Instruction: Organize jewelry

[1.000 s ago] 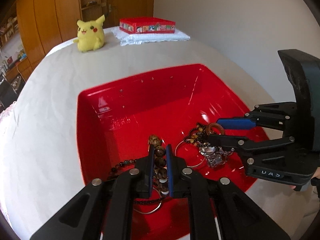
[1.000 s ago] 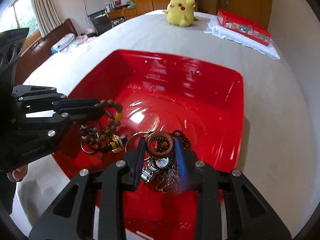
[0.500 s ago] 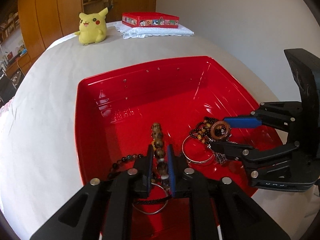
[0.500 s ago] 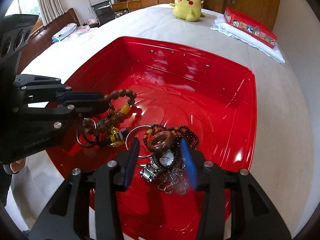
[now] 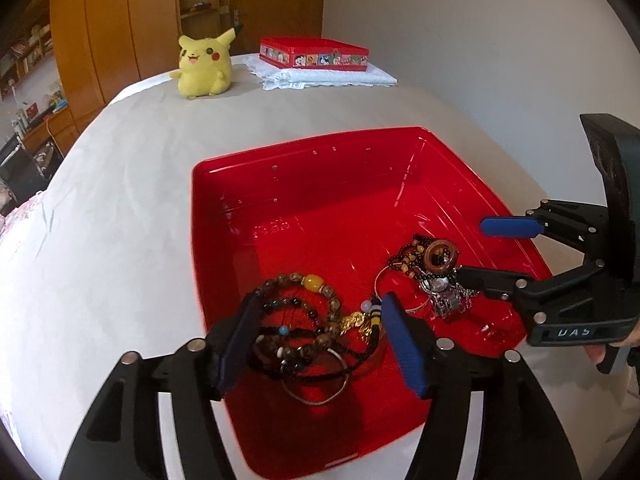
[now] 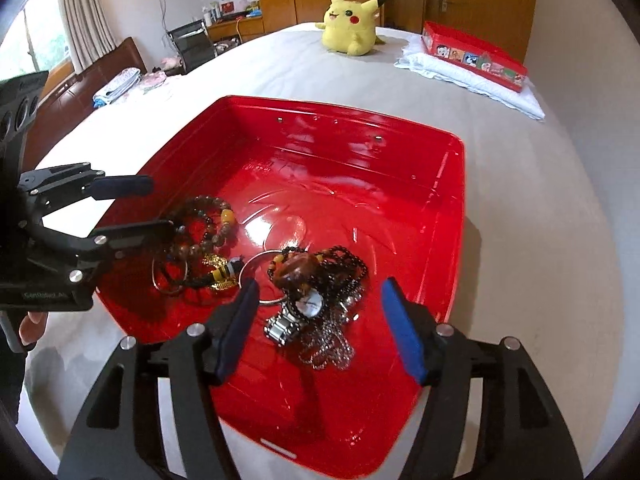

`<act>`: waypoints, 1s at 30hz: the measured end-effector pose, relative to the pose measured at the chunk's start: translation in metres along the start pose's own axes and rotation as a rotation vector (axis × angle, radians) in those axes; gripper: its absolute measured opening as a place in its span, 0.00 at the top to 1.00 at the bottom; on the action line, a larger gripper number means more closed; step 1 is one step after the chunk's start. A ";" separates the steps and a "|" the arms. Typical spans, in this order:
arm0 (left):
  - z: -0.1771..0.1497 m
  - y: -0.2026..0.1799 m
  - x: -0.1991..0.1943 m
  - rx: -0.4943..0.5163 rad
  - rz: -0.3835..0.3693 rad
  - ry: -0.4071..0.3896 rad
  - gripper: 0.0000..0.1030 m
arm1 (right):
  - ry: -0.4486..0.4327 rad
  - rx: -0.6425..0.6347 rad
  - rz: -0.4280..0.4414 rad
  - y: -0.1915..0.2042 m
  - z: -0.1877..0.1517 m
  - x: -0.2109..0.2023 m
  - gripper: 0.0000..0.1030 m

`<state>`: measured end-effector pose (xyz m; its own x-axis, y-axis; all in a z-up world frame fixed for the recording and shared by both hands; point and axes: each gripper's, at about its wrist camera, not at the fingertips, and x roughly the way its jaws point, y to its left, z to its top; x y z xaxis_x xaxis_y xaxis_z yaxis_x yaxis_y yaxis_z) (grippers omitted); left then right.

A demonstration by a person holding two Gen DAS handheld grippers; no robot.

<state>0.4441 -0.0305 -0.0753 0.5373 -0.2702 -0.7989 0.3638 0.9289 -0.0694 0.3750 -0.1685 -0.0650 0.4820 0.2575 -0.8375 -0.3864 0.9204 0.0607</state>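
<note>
A red plastic tray [image 5: 320,184] [image 6: 452,208] sits on the pale bed cover. In it lie two heaps of jewelry. The brown bead bracelets with a yellow bead [image 5: 304,308] [image 6: 204,228] lie at the tray's left. A wooden ring pendant on dark beads [image 5: 438,254] [image 6: 298,266], a silver watch [image 6: 296,312] and chains lie at its right. My left gripper [image 5: 316,340] [image 6: 138,210] is open above the bracelets. My right gripper [image 6: 316,326] [image 5: 484,250] is open above the watch heap. Neither holds anything.
A yellow Pikachu plush [image 5: 204,66] [image 6: 352,24] and a red tin box on a folded white cloth [image 5: 316,54] [image 6: 476,60] stand at the bed's far end. Wooden wardrobes stand behind; a white wall is at the right.
Both grippers have opened and drawn back up. The left let go of the bead bracelet, the right let go of the wooden ring pendant; both pieces now lie in the tray.
</note>
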 end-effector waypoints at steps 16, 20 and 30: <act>-0.040 -0.013 -0.078 -0.049 0.098 -0.089 0.06 | -0.122 0.071 -0.089 0.018 -0.032 -0.065 0.03; -0.066 -0.025 -0.113 -0.065 0.185 -0.136 0.04 | -0.189 0.140 -0.147 0.034 -0.061 -0.098 0.03; -0.109 -0.052 -0.167 -0.089 0.185 -0.155 0.04 | -0.128 0.251 -0.039 0.065 -0.118 -0.140 0.03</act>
<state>0.2530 -0.0061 -0.0035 0.7012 -0.1228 -0.7023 0.1840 0.9828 0.0119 0.1893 -0.1801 -0.0079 0.5940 0.2411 -0.7675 -0.1662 0.9702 0.1761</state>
